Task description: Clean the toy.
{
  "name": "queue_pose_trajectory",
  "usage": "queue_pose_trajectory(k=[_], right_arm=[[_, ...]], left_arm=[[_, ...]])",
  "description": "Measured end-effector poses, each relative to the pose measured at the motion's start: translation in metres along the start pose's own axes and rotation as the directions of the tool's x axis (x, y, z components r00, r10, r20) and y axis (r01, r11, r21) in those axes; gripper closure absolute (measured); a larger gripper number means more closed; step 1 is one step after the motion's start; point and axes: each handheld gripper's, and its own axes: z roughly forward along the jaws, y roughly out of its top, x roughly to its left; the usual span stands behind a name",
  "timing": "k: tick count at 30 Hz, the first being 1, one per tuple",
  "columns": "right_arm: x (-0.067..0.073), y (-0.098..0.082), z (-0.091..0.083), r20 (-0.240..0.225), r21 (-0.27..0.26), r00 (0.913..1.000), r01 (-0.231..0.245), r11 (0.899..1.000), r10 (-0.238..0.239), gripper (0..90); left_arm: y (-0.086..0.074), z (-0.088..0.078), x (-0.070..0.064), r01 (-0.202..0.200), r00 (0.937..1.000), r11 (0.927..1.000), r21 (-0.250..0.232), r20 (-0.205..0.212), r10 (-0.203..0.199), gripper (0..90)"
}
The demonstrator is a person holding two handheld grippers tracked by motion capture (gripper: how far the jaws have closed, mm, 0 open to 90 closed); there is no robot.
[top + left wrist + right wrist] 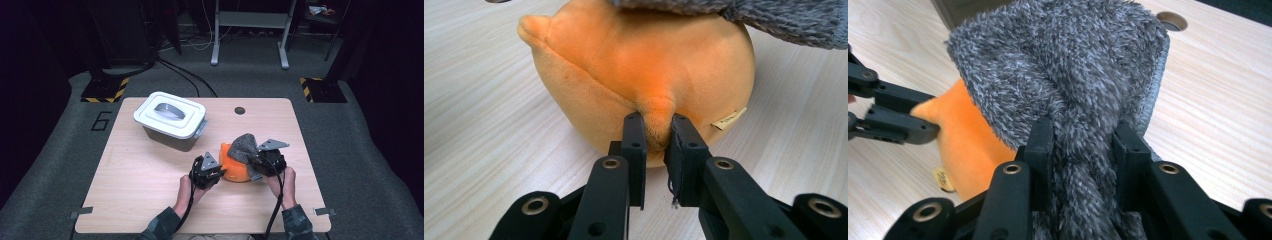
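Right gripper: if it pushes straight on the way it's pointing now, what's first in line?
The grey cloth it already pinches; the right gripper then looks headed for bare table toward the round hole, though depth is unclear.

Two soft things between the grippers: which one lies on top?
The grey fuzzy cloth, pinched by the right gripper, drapes over the orange plush ball. The ball sits on the table, nipped by the left gripper.

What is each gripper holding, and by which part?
Left gripper pinches a fold of the orange plush low on its side. Right gripper clamps a bunched part of the grey cloth.
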Motion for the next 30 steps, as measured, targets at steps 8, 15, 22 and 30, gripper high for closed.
queue_pose_trajectory(k=[8,15,22,30], right_arm=[[-0.011,-0.014,-0.002,0.014,0.01,0.9987,-0.05,0.999,0.05,65.5],[-0.02,-0.027,-0.001,0.025,0.027,0.9961,-0.085,0.996,0.085,65.1],[-0.028,-0.038,0.006,0.032,0.057,0.9912,-0.13,0.99,0.128,65.2],[-0.035,-0.047,0.015,0.039,0.094,0.9866,-0.162,0.982,0.159,65.3]], left_arm=[[0.0,0.0,0.0,-0.004,1.0,1.0,0.0,0.001,0.004,78.9],[0.0,0.0,0.0,-0.004,1.0,1.0,0.0,-0.002,0.004,78.9],[0.0,0.0,0.0,-0.001,1.0,1.0,-0.002,-0.001,0.001,78.9],[0.0,0.0,0.0,0.001,1.0,1.0,-0.002,-0.001,-0.001,78.8]])
